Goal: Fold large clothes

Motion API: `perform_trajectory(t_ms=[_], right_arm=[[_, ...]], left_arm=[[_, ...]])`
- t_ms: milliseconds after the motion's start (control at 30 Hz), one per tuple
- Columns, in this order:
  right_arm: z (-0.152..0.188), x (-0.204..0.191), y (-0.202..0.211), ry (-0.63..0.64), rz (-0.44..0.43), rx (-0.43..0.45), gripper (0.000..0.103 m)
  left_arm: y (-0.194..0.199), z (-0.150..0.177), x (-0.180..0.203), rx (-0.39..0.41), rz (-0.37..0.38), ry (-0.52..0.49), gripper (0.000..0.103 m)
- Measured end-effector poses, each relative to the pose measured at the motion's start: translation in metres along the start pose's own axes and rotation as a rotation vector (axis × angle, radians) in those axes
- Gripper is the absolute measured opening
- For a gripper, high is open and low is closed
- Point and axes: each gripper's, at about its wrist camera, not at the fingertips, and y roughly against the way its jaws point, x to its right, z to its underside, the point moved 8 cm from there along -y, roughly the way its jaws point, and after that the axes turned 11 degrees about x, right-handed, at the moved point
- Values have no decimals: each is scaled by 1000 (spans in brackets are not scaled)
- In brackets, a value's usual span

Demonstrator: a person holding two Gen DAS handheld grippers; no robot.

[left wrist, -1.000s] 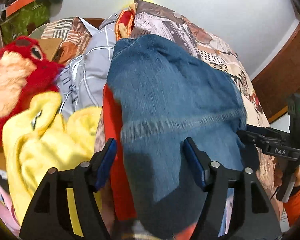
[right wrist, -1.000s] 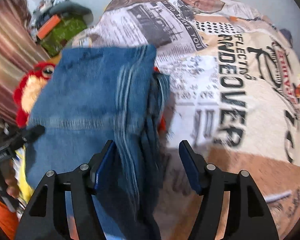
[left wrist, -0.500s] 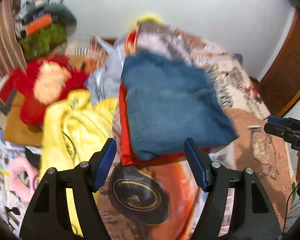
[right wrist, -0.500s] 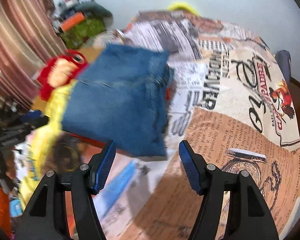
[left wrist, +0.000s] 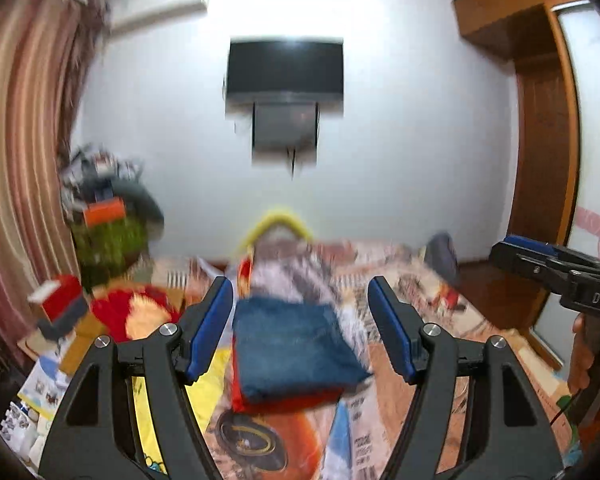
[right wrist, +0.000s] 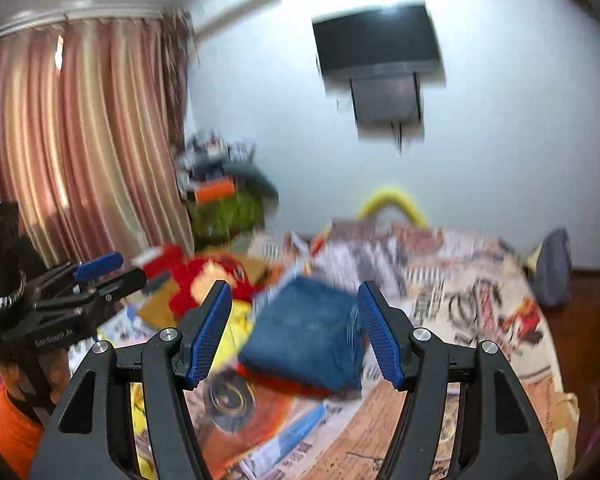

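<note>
Left wrist: folded jeans (left wrist: 296, 350) run lengthwise away; both claws wide, empty.

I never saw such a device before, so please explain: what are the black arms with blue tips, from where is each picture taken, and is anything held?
There is no robot here. A person holds a hand tool with a two-finger claw in each hand, and a camera on each tool looks forward along its fingers. One picture is from the left claw, the other from the right claw. On the bed with the printed cover lie folded blue jeans on a red garment, beside a yellow garment and a red plush toy. Both claws are open and hold nothing.
</note>
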Motion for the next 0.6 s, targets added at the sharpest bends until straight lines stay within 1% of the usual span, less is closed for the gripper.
perform_trajectory(t_ms=[67, 167, 233, 267, 300, 333, 400, 433, 467, 500, 533, 567, 600], right_arm=[[-3, -6, 18, 8, 13, 48, 62], [-4, -17, 35, 36, 35, 96, 62], [0, -25, 43, 67, 60, 117, 62], [3, -27, 44, 77, 75, 117, 64], [8, -28, 42, 85, 92, 112, 68], [12, -26, 39, 89, 104, 108, 70], [20, -28, 38, 92, 139, 103, 76], [23, -28, 36, 86, 148, 103, 79], [24, -28, 39, 81, 152, 105, 84], [25, -28, 38, 73, 159, 103, 89], [26, -28, 36, 69, 165, 100, 90], [27, -27, 34, 73, 172, 95, 94], [27, -26, 36, 79, 178, 93, 98]], left_arm=[[26, -5, 12, 66, -16, -21, 69], [53, -6, 24, 124, -38, -50, 69], [64, -3, 29, 139, -40, -49, 69], [67, -2, 30, 141, -43, -41, 69], [70, 1, 29, 134, -42, -18, 69], [71, 6, 30, 125, -44, -2, 69], [73, 11, 28, 115, -54, 13, 70], [73, 15, 26, 107, -59, 22, 73], [76, 17, 26, 103, -61, 27, 80], [77, 20, 25, 100, -67, 33, 84], [78, 23, 23, 99, -86, 34, 94], [79, 25, 21, 102, -103, 33, 99], [81, 26, 21, 105, -114, 33, 100]])
